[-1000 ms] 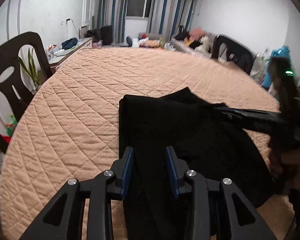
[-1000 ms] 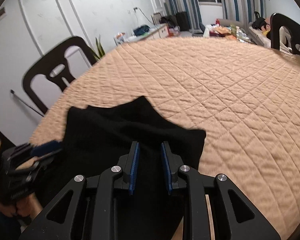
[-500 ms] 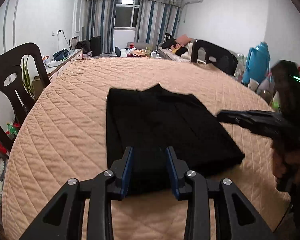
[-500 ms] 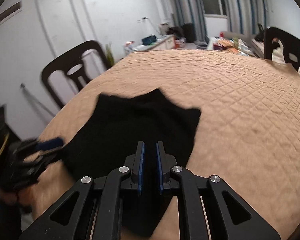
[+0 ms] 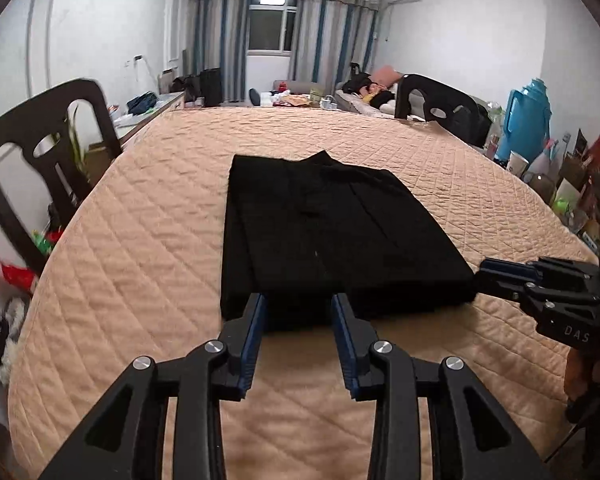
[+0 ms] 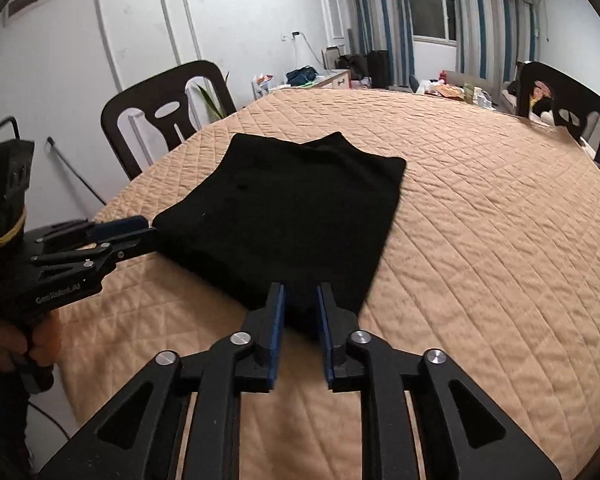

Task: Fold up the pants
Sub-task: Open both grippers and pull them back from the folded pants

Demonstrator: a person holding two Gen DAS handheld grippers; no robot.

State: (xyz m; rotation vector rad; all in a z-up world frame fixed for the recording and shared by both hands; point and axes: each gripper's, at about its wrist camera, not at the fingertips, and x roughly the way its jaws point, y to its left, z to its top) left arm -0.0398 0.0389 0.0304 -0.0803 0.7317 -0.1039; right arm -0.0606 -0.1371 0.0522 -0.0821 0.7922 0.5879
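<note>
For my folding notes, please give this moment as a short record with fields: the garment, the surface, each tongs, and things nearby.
garment: black pants, folded into a flat rectangle
surface: table under a peach quilted cover
left tongs: jaws apart, tips at the near edge of the pants, no cloth pinched
right tongs: jaws have just been opening, tips at the near corner, no cloth pinched
nearby: dark chair at the left side, second dark chair at the far side, blue thermos
</note>
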